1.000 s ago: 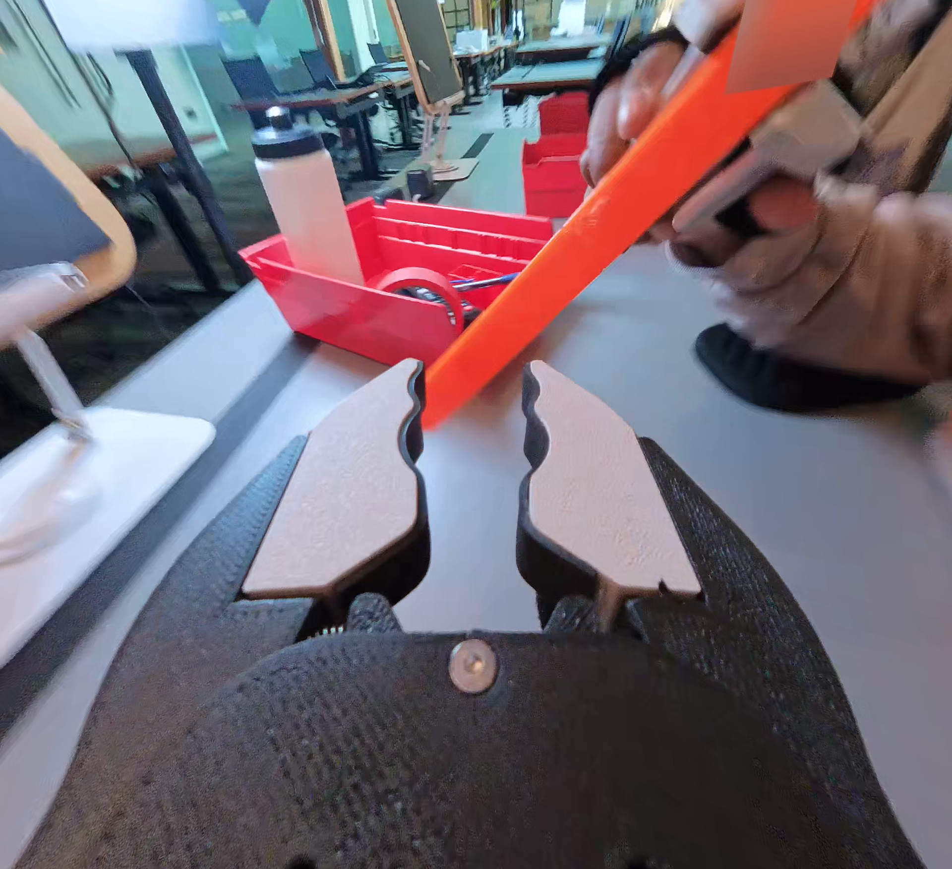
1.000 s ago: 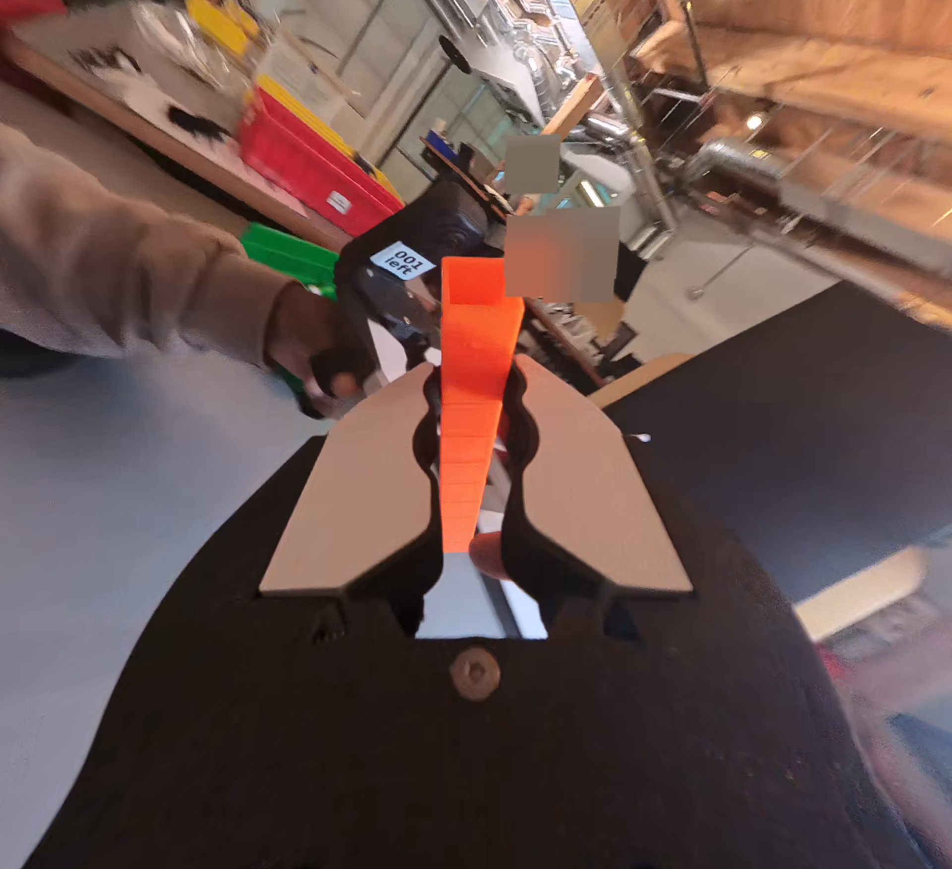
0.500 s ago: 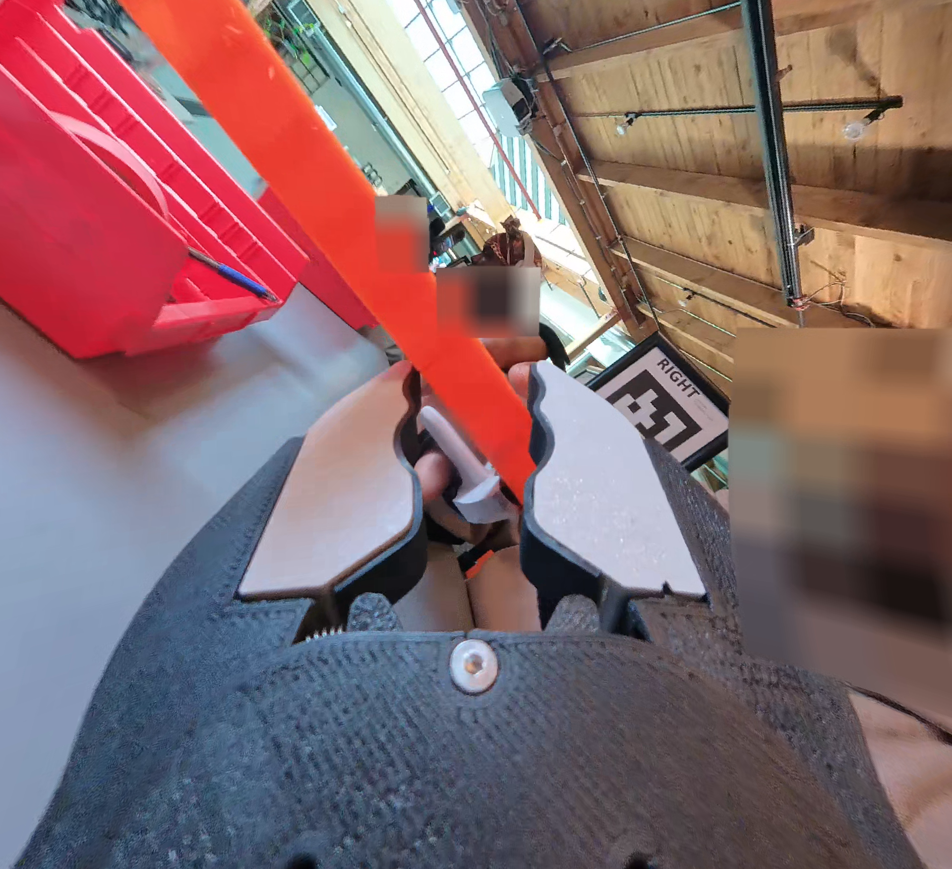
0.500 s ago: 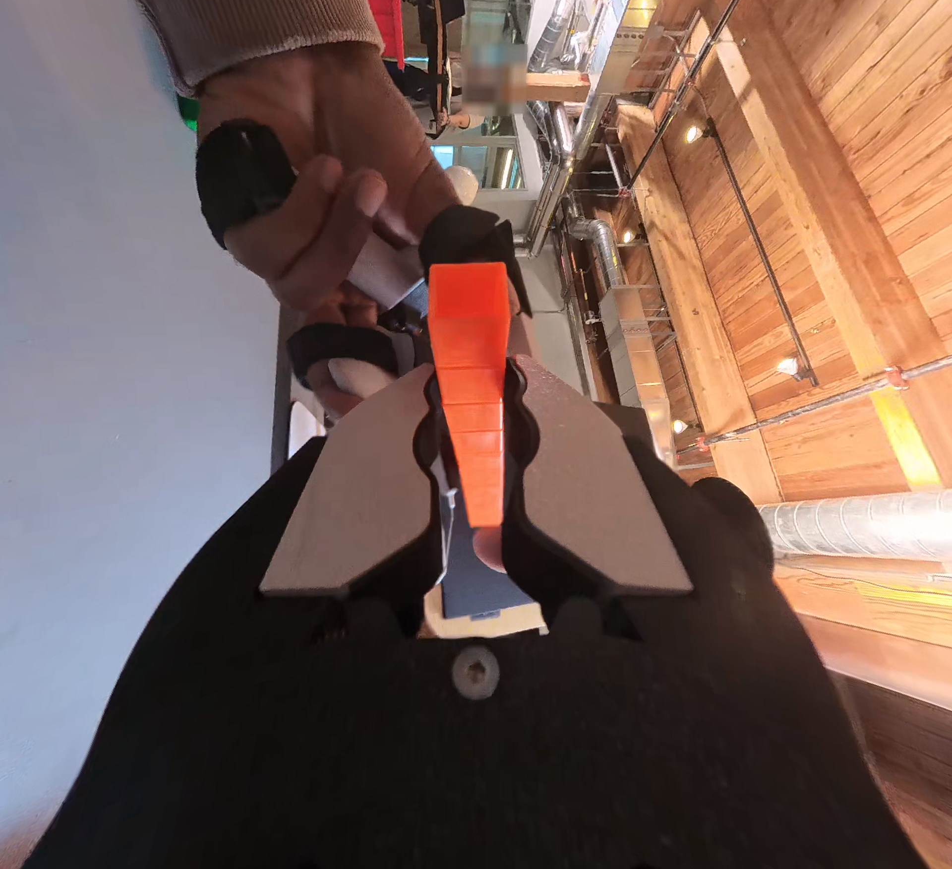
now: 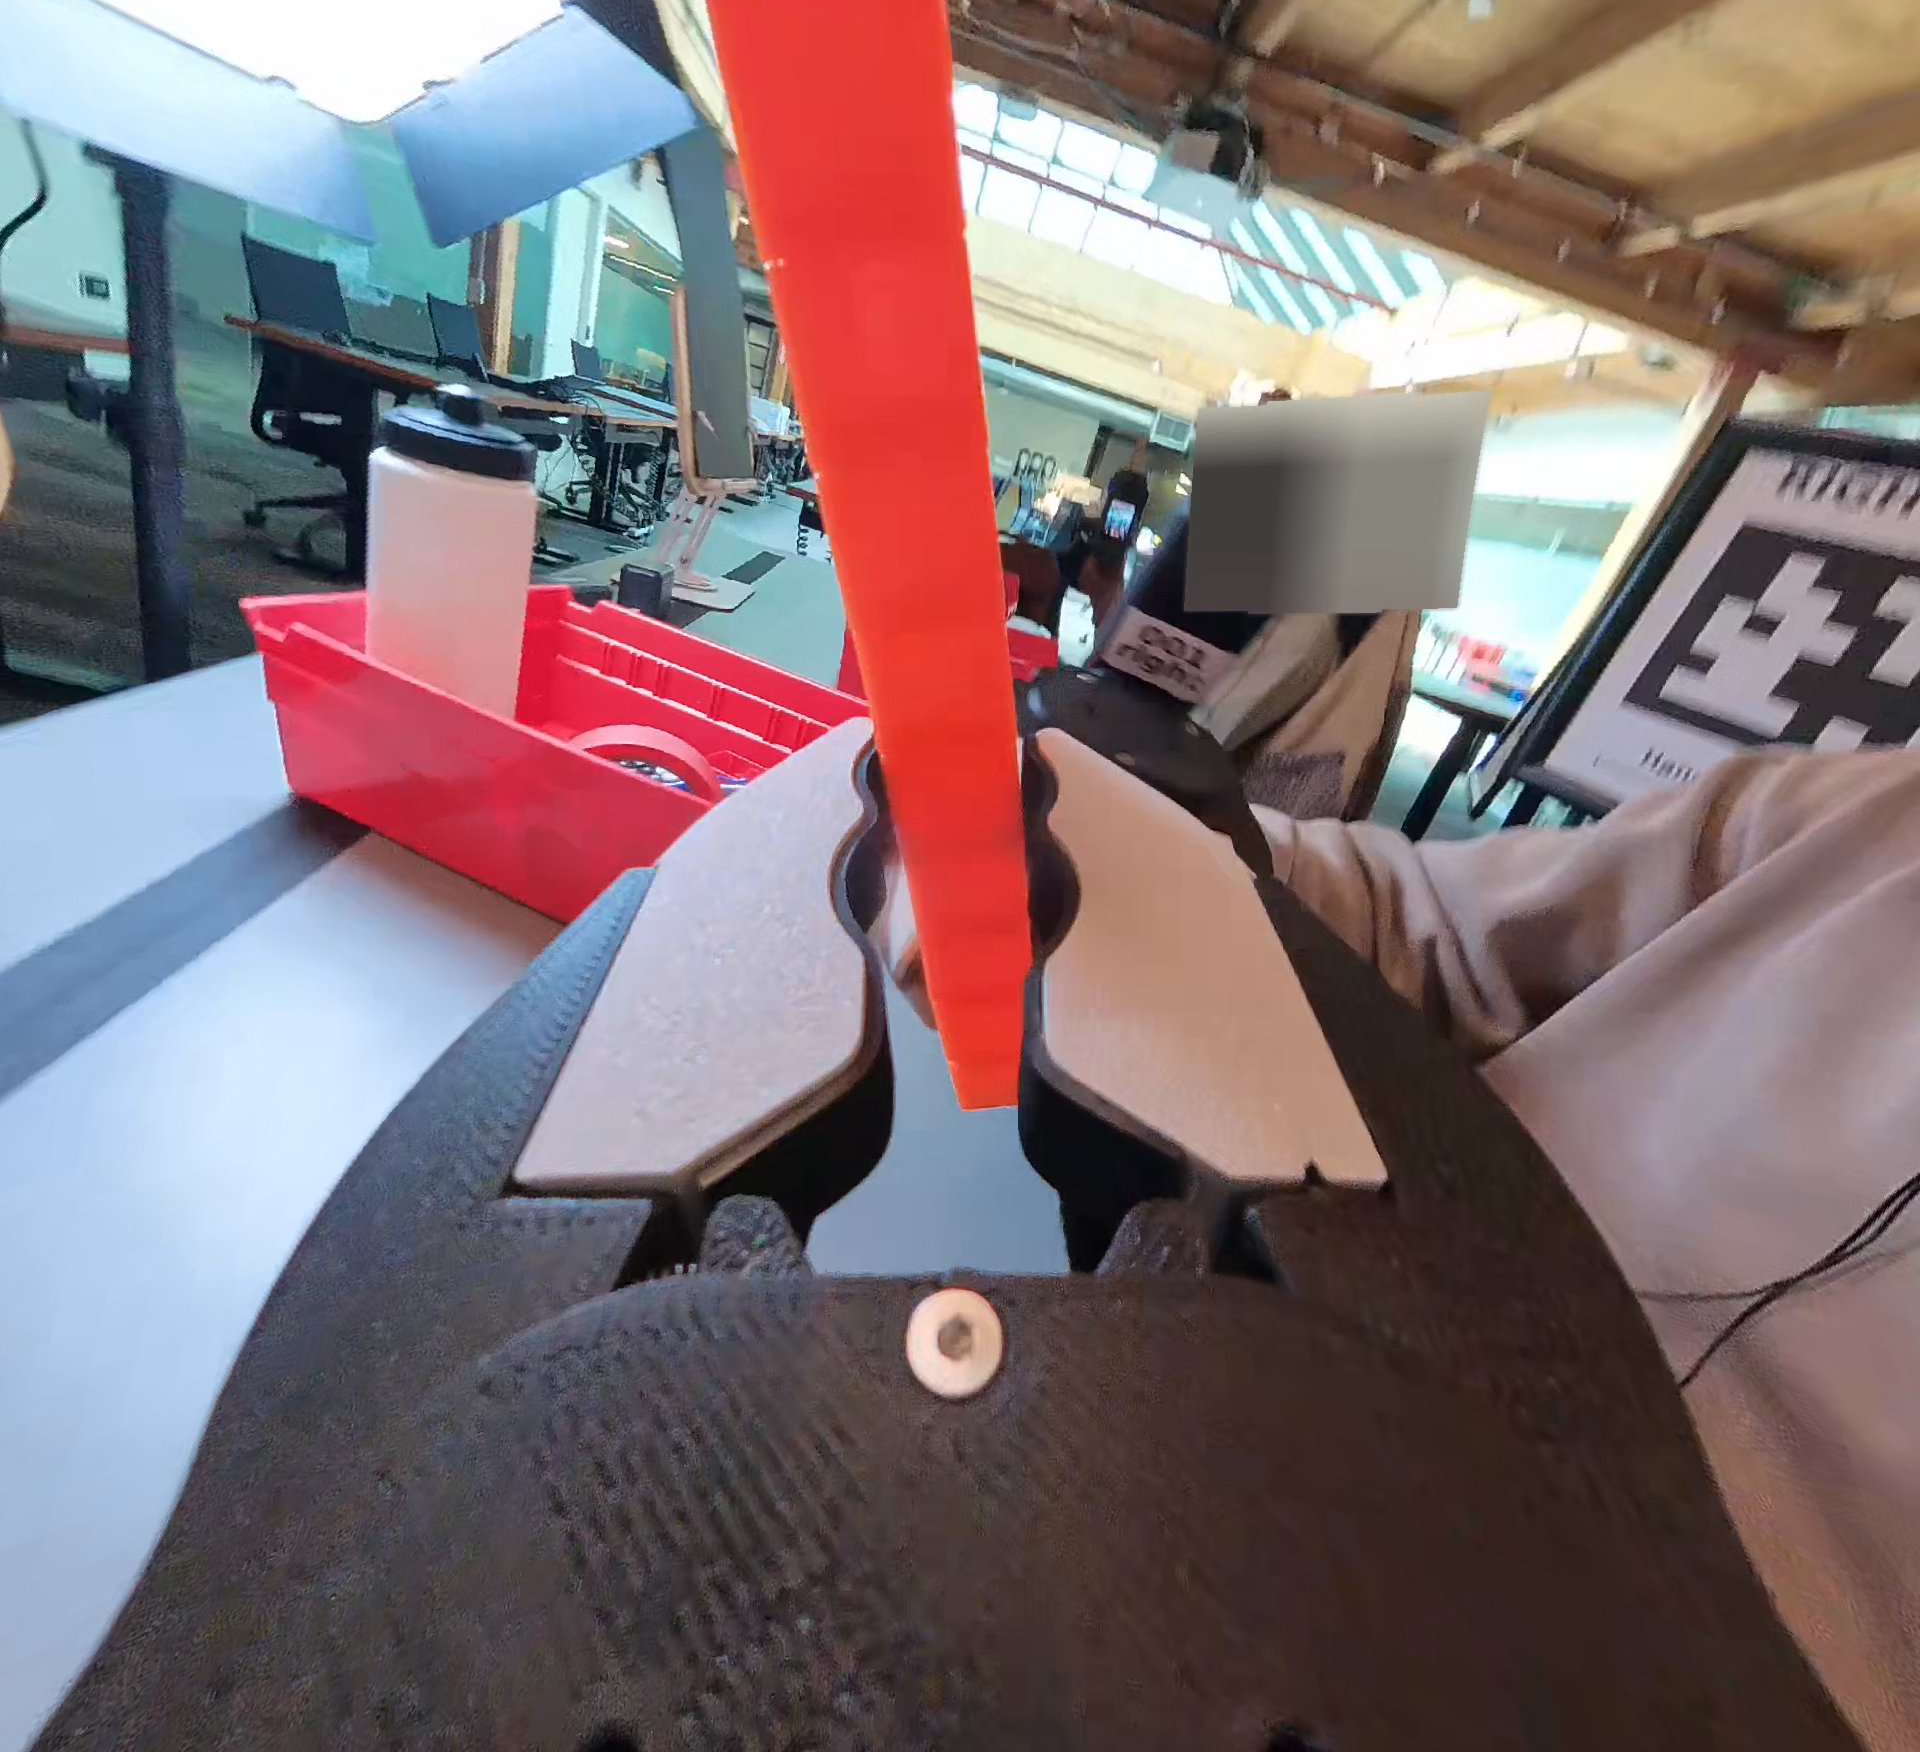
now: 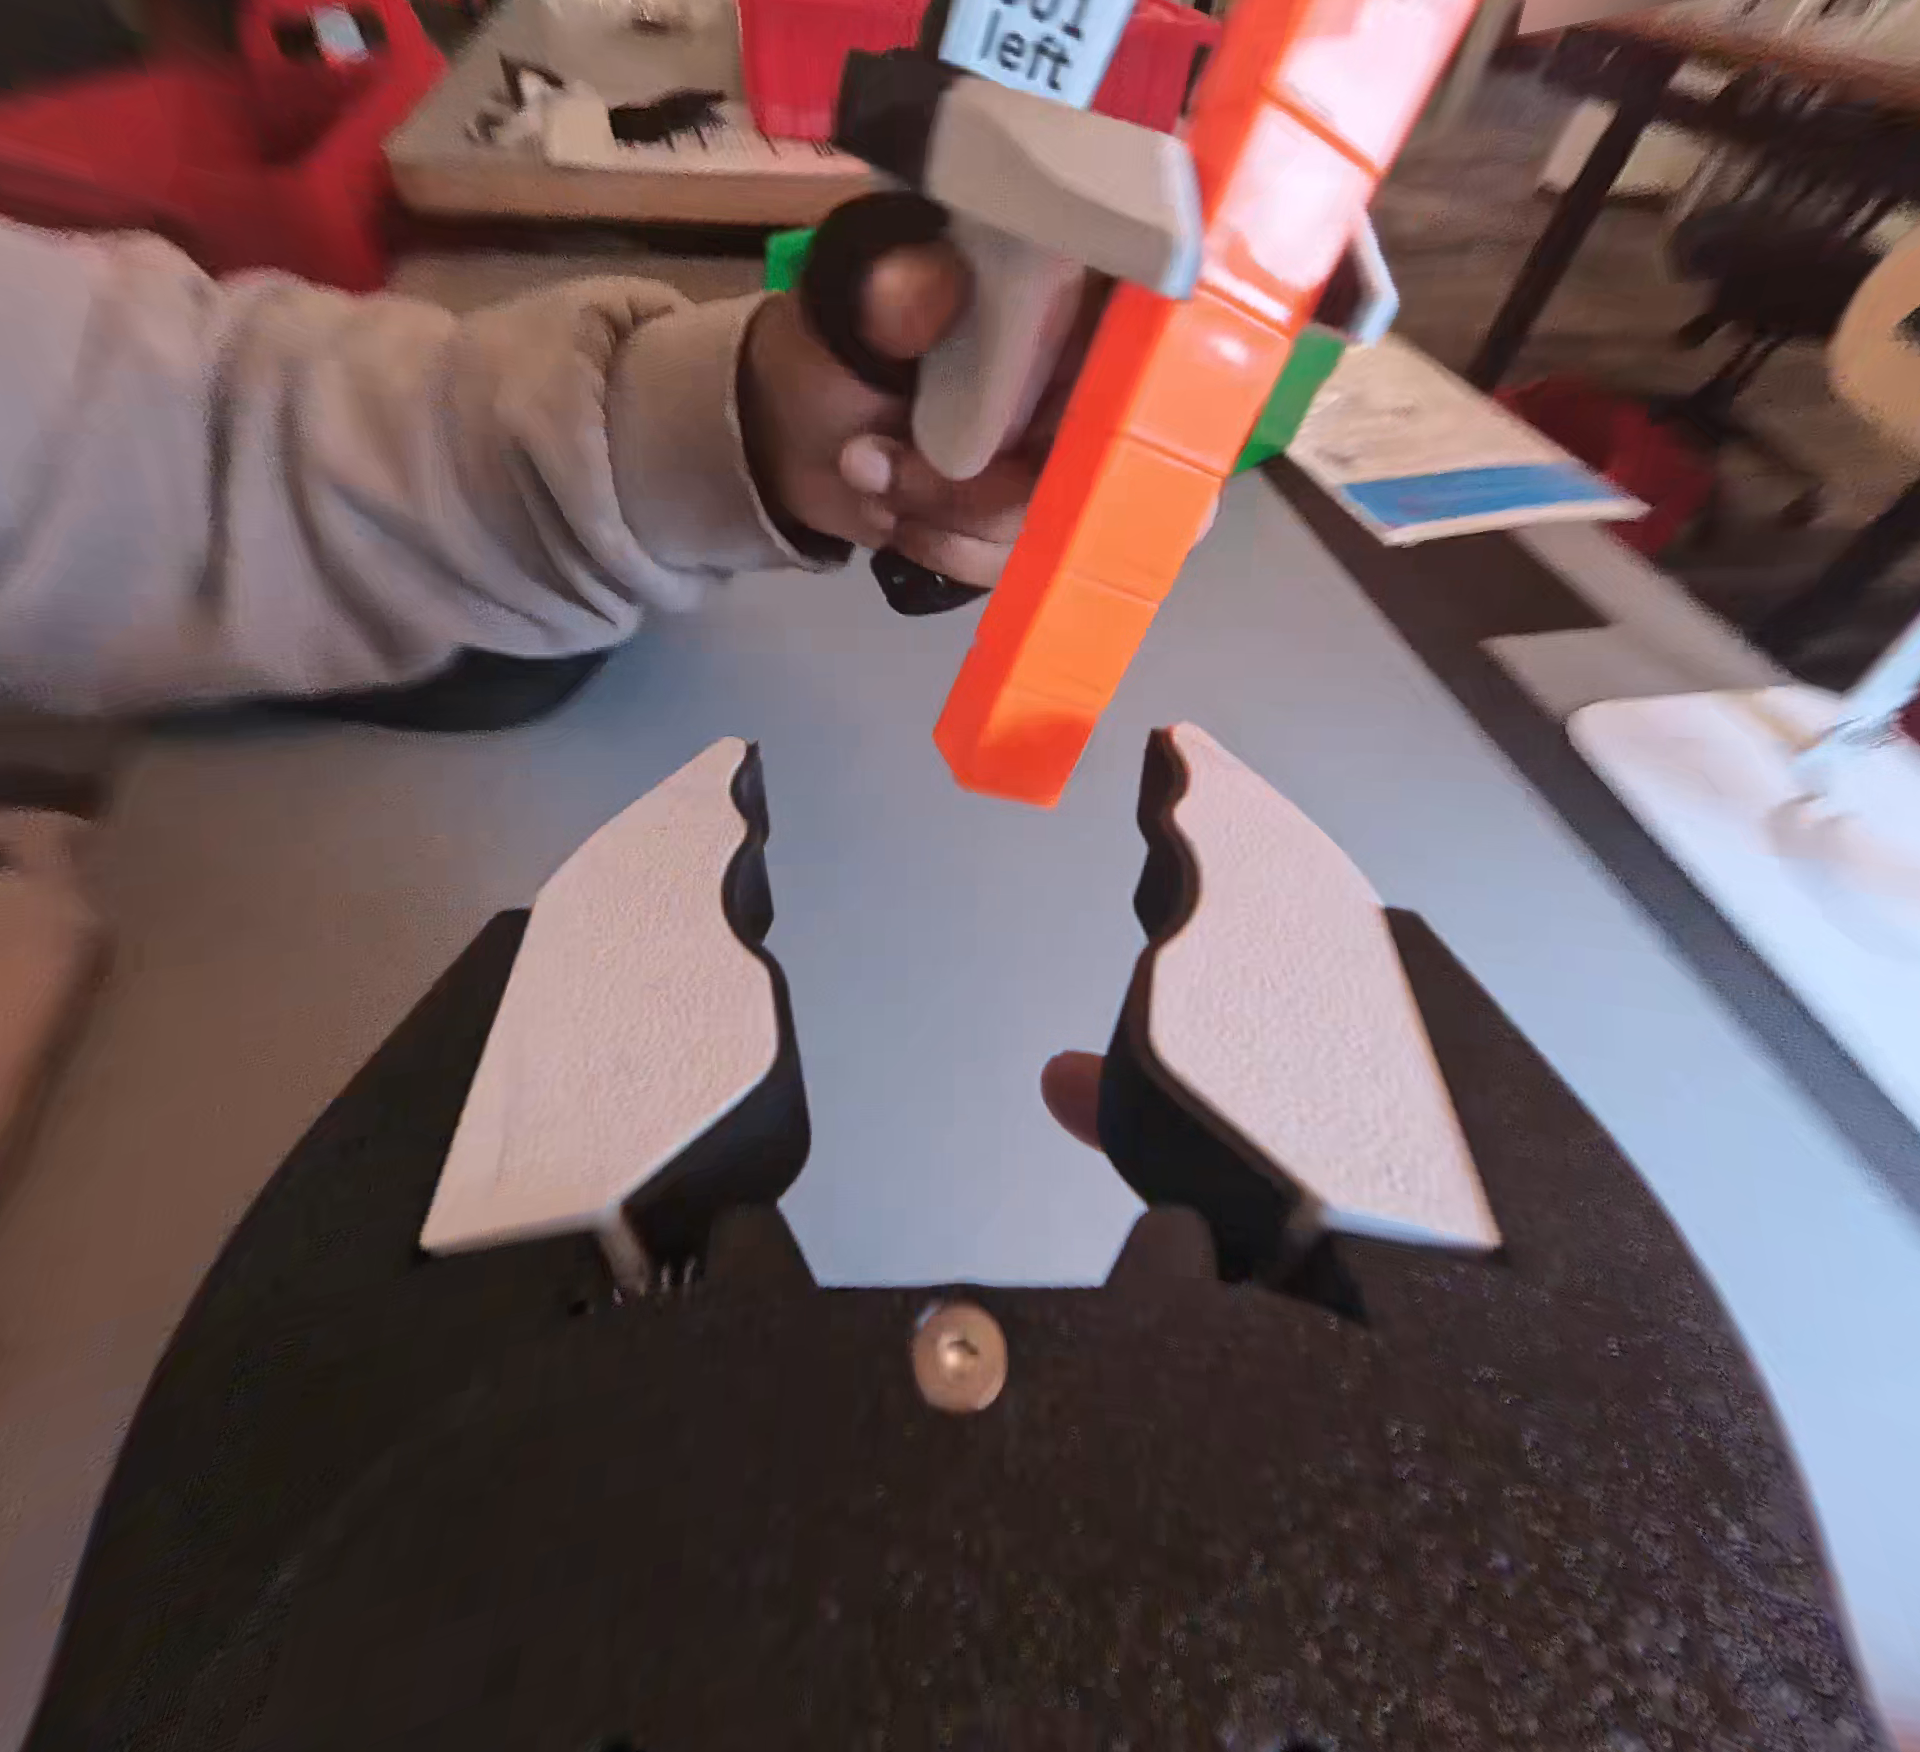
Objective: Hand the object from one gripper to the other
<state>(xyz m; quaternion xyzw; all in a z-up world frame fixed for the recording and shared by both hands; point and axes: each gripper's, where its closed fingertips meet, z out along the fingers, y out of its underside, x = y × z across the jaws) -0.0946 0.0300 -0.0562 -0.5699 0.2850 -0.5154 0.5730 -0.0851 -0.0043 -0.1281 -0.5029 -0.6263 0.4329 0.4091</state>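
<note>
Between the left hand-held gripper's (image 5: 951, 793) fingers, orange bar (image 5: 883, 476) sits clamped, long axis steeply upward above table (image 6: 935, 975). Right hand-held gripper (image 6: 951, 772) gapes empty, bar's lower end just beyond its fingertips.

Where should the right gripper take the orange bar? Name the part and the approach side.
Take the free lower end of the orange bar, below where the left gripper clamps it. Come from below, along the bar, with the open right gripper turned to match its tilt, so it closes on two flat long faces. That end hangs clear above the table.
</note>
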